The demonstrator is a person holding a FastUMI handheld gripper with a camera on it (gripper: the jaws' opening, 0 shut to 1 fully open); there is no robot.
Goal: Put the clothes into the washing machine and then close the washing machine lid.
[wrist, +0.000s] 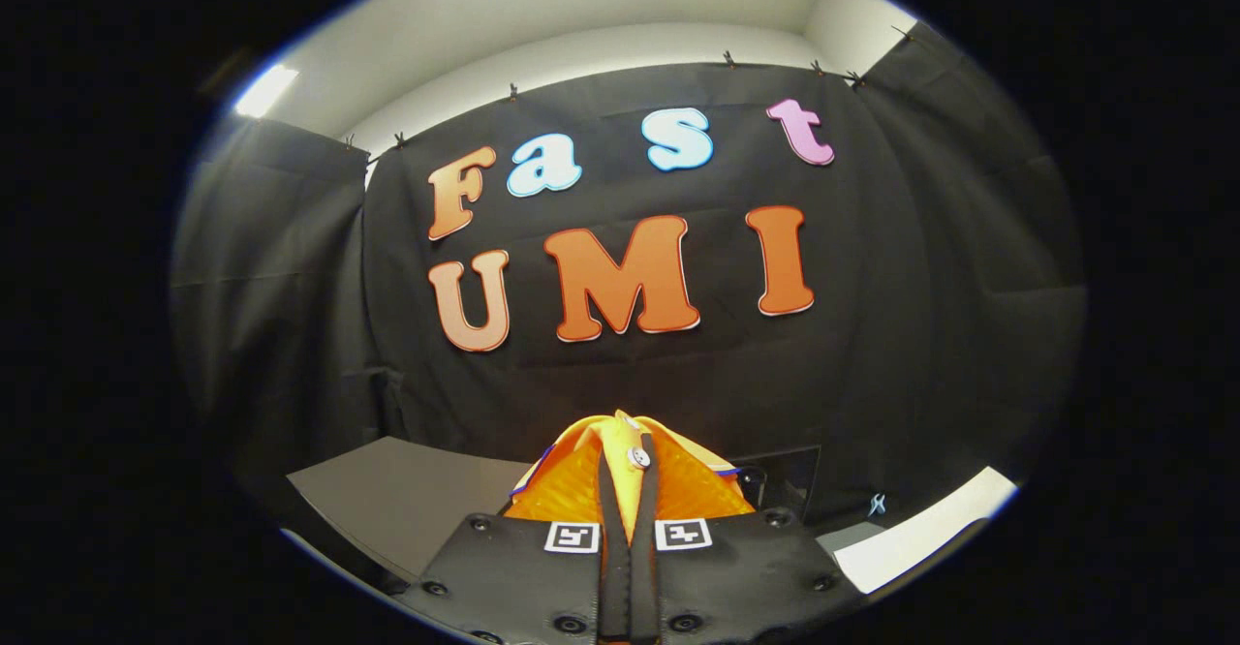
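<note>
Fingers (628,568) first: mine are drawn almost together, and a fold of the orange garment (630,485) is pinched between them, so my gripper (628,490) is clamped on the cloth. The garment bunches up and fans to either side of the fingertips, with a thin dark trim at its edges and a small pale button or snap near the top of the fold. It hangs lifted, held up off whatever is below.

Just beyond and to the left of the fingers lies a flat grey panel (407,500); to the right, a pale slab (930,534) with a dark recess (785,480) between them. I judge these belong to the washing machine, though I cannot tell which is the lid or where the drum mouth sits. Farther off hangs the black cloth wall (930,287), and above it a white ceiling with a light strip (263,91).

My step, as I read it, is carrying the garment to the opening. To do it well I should keep the pinch firm, tilt down until I see the mouth, bring the cloth fully over it, and release only once the trailing fabric has cleared the rim.
</note>
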